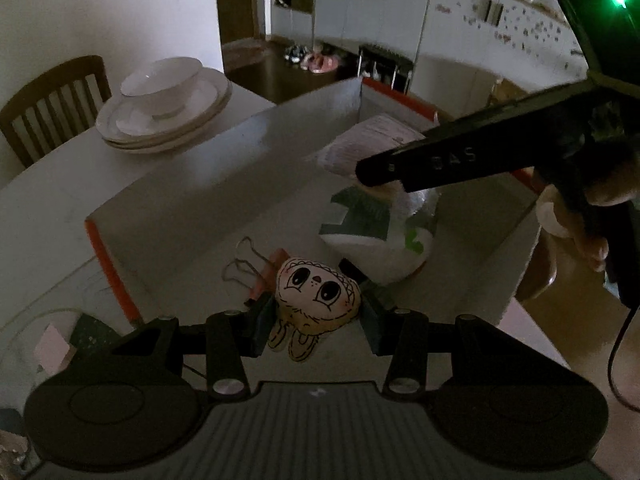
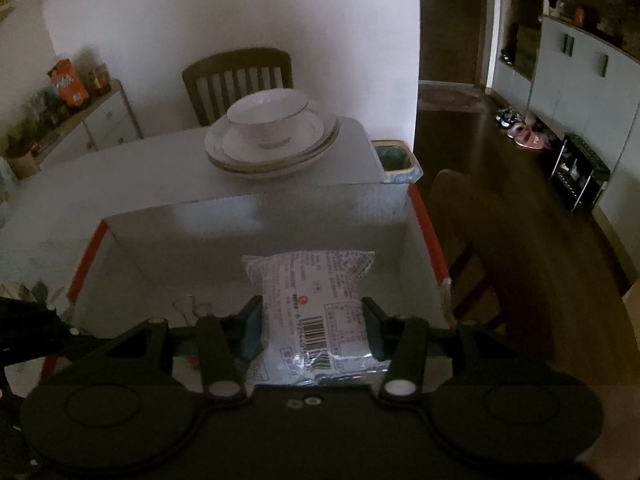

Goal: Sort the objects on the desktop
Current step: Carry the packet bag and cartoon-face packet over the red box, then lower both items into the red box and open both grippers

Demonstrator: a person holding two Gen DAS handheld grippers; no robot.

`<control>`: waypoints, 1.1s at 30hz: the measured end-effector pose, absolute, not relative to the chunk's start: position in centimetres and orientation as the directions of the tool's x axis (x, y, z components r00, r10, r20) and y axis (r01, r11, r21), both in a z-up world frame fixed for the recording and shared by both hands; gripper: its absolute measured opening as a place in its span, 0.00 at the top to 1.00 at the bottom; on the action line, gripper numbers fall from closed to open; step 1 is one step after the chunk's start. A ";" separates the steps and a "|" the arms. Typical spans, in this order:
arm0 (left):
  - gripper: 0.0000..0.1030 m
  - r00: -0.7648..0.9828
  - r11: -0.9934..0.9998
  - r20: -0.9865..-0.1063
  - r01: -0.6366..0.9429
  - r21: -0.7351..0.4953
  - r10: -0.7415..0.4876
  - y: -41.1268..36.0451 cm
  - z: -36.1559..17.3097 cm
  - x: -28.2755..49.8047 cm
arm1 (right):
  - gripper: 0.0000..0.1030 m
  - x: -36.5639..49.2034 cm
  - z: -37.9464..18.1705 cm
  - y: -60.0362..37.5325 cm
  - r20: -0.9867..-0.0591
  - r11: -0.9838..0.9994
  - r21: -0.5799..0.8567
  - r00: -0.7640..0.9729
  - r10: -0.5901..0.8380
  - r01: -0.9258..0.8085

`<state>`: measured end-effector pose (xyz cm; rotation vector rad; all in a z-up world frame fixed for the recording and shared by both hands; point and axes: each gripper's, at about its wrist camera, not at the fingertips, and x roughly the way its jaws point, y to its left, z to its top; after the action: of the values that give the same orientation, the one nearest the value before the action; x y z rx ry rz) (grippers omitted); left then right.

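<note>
Clamped between the pads of the left gripper (image 1: 316,320) is a small flat plush charm (image 1: 318,298) with a cartoon face drawn in black on pale fabric, soft and rounded, its two little feet hanging below the jaws; it hangs over the open white box (image 1: 224,168), low and close to the box floor. Over that same box the right gripper (image 2: 312,330) squeezes a crinkly, pillow-shaped plastic packet (image 2: 312,312), shiny foil printed with small text and a barcode. On the box floor lie a thin wire binder clip (image 1: 250,266) and a white pouch with green print (image 1: 378,236), which I judge to be already sorted, though I cannot tell how the pouch and the held packet relate. Smooth cardboard walls with orange edging ring the box. Beyond its far wall stands a glossy stack of plates with a bowl (image 2: 272,136). Both held items look ready to drop, so sorting seems well along but unfinished.
</note>
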<state>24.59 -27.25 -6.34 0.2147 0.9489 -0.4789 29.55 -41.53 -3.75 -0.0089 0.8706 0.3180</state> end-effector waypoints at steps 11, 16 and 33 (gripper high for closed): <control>0.57 0.390 0.859 -0.885 0.512 -0.018 -0.252 -28.6 -8.3 26.3 | 0.52 30.2 -5.4 -40.1 -0.784 0.935 0.107 0.549 0.289 -0.339; 0.57 0.342 0.855 -0.910 0.519 -0.025 -0.234 -28.8 -9.1 26.7 | 0.52 29.6 -5.9 -39.8 -0.791 0.927 0.099 0.536 0.294 -0.362; 0.47 0.281 0.867 -0.933 0.495 -0.058 -0.223 -28.5 -9.5 26.6 | 0.43 29.9 -5.8 -40.0 -0.808 0.927 0.087 0.519 0.279 -0.364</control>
<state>26.58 -28.54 -9.52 0.2636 1.1940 -0.4890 29.94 -40.02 -5.82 -0.0973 0.9502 0.3865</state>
